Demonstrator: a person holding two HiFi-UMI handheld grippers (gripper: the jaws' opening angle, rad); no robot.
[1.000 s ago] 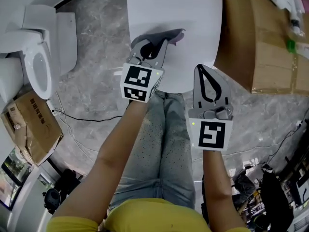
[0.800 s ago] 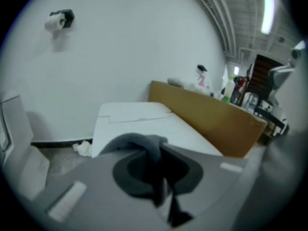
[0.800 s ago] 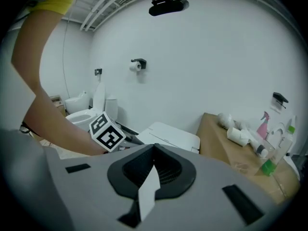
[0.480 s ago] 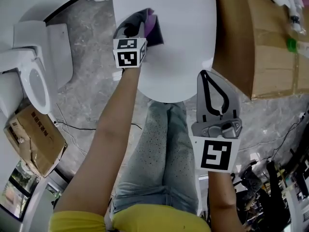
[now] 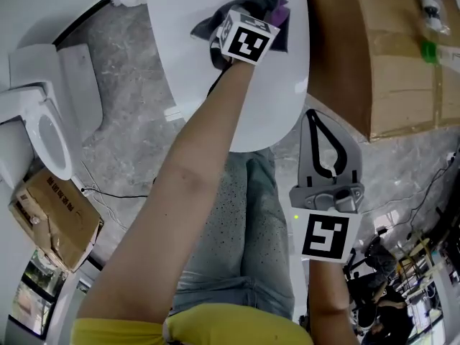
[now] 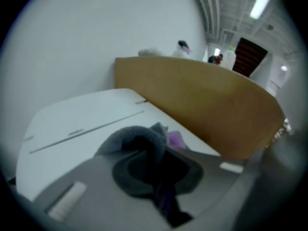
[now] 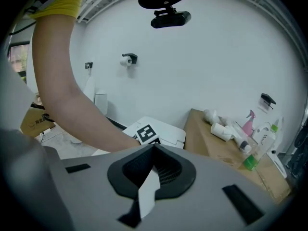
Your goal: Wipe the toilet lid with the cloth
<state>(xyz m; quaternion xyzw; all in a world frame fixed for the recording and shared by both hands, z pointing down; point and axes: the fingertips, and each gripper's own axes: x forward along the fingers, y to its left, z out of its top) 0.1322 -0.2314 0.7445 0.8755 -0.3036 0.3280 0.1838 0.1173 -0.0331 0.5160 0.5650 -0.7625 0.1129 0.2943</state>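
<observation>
Left gripper (image 5: 245, 21) clamped on the cloth (image 5: 274, 27), right gripper (image 5: 311, 116) idle. Your left gripper's jaws are closed on a bunched fold of the cloth, which bulges up between them in the left gripper view (image 6: 138, 143). The cloth is dark grey with a purple patch showing at its far edge. It rests on the rear part of the toilet lid (image 5: 277, 88), close to the hinge line and on the side nearer the cardboard box (image 5: 374, 56).

Expect the cloth to be light, soft and limp. It probably folds wherever you press it and trails behind the jaws, so a grip on a thick gathered fold, as here, likely gives you the most pad to push with. The lid is white, smooth and glossy, lying shut. It looks hard and likely slick, so the cloth should glide with little drag.

Your right gripper's jaws are closed on nothing, held clear of the lid's front rim, above your knee.
</observation>
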